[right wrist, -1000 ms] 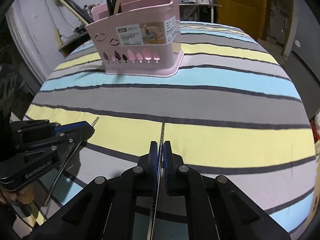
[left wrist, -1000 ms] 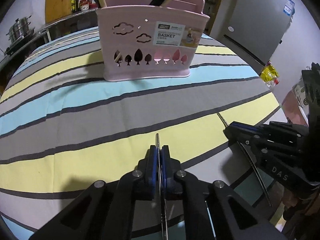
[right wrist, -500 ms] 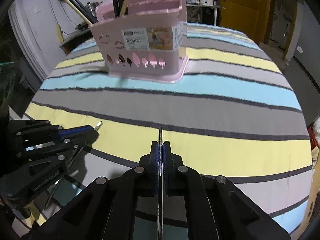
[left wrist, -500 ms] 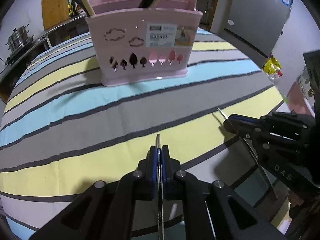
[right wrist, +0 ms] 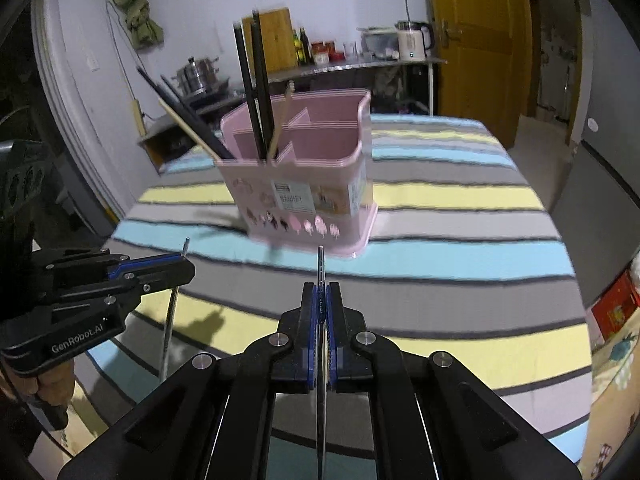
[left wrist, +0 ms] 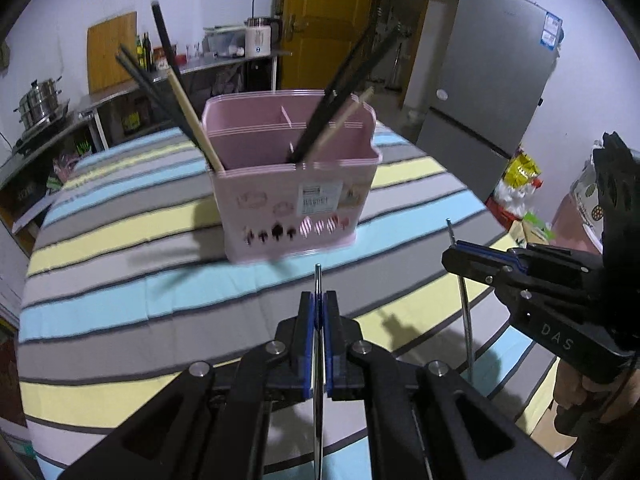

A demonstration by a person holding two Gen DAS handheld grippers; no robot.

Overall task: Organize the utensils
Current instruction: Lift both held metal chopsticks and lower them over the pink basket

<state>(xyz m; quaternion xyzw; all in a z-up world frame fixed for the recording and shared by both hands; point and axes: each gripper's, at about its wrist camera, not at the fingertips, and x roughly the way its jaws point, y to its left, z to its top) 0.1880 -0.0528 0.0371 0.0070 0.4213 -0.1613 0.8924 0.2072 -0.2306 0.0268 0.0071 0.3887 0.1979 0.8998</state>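
Note:
A pink utensil basket (left wrist: 296, 200) (right wrist: 312, 196) stands upright on the striped tablecloth, with black and wooden chopsticks (left wrist: 176, 92) (right wrist: 256, 88) leaning in its compartments. My left gripper (left wrist: 318, 300) is shut on a thin metal chopstick (left wrist: 318, 276) whose tip pokes out ahead of the pads. It also shows at the left of the right wrist view as the left gripper (right wrist: 188, 270), its stick (right wrist: 170, 328) hanging down. My right gripper (right wrist: 320, 292) is shut on a second metal chopstick (right wrist: 320, 264); in the left wrist view the right gripper (left wrist: 450, 254) sits at the right. Both are held above the cloth, short of the basket.
The round table (left wrist: 100, 272) drops away at its near and right edges. A fridge (left wrist: 492, 92) and a yellow door (left wrist: 320, 20) stand behind, and a steel counter (right wrist: 344, 66) carries a kettle, bottles and pots. Bags lie on the floor at the right (left wrist: 520, 184).
Both grippers have risen off the tablecloth, each with its metal chopstick. The basket now sits lower in both views and its open top shows.

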